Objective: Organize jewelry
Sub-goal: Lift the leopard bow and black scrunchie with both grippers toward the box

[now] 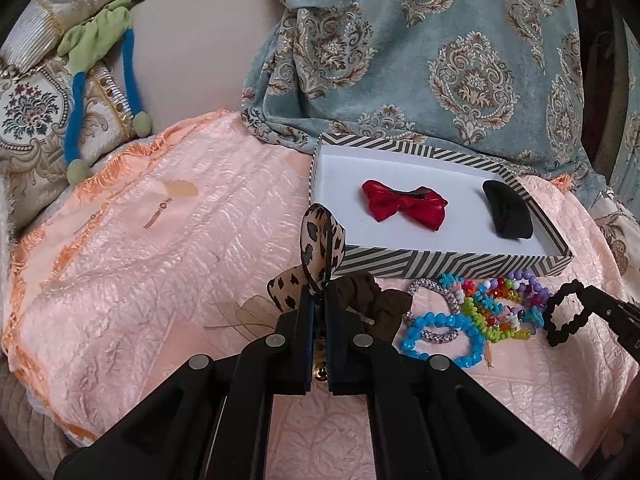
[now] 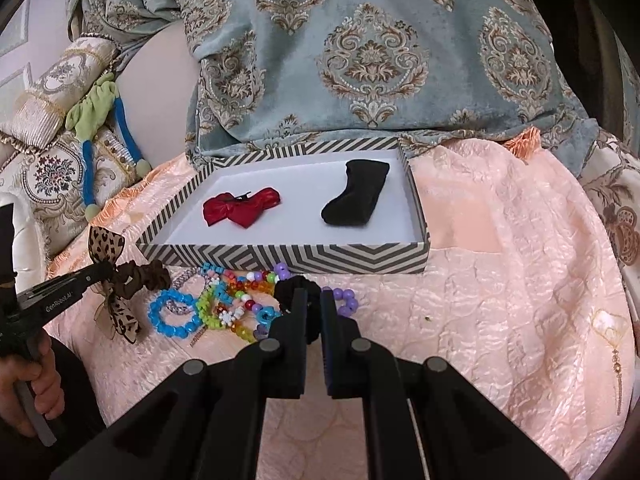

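Right wrist view alone shows a hand (image 2: 28, 376); left gripper (image 1: 318, 296) clamps leopard bow (image 1: 316, 248), right gripper (image 2: 314, 300) black scrunchie (image 2: 296, 286)

Two hair accessories (image 2: 240, 211) in tray (image 2: 280, 258), bracelets (image 2: 224, 304) before tray, on bedspread (image 2: 500, 280)

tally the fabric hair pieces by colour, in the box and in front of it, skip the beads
red: 1, red bow
black: 2, black folded piece, black scrunchie
leopard print: 1, leopard bow
brown: 1, brown scrunchie
total: 5
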### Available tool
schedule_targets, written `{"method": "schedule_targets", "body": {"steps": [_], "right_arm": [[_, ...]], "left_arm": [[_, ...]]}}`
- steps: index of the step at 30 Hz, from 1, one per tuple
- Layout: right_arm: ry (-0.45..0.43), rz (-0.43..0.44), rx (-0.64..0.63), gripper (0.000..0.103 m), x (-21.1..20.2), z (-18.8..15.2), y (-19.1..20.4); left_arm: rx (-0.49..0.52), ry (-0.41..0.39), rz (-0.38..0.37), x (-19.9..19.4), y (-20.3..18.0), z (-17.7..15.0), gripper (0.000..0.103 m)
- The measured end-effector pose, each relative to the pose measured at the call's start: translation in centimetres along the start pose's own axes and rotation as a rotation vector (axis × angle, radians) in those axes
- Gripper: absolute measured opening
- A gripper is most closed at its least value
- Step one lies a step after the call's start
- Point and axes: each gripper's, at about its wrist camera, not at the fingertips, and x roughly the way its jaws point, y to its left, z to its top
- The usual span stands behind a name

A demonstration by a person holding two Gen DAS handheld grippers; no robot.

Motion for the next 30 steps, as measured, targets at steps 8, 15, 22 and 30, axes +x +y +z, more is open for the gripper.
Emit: {"method": "schedule_targets", "body": {"steps": [8,15,22,30], "right_arm": [[0.006,0.035,-0.048,0.006,0.3,-0.4,1.5],[0.01,0.022,-0.038,0.006,0.3,-0.4,1.3],[0.005,0.001,-0.05,0.006,0.2,-0.2,1.3],[0.017,-0.014,-0.073,0.006,0.4,-0.4,1.6]], "left_arm": [[-0.004,0.008,0.005,0.2,-0.1,-0.1,0.0],[0.002,0.013,0.008,0.2,-0.1,-0.1,0.0],[0.006,0.017,0.012,0.4,-0.1,-0.3,0.0],[0.013,0.022,0.011,0.5,-0.1,-0.4,0.0]]}}
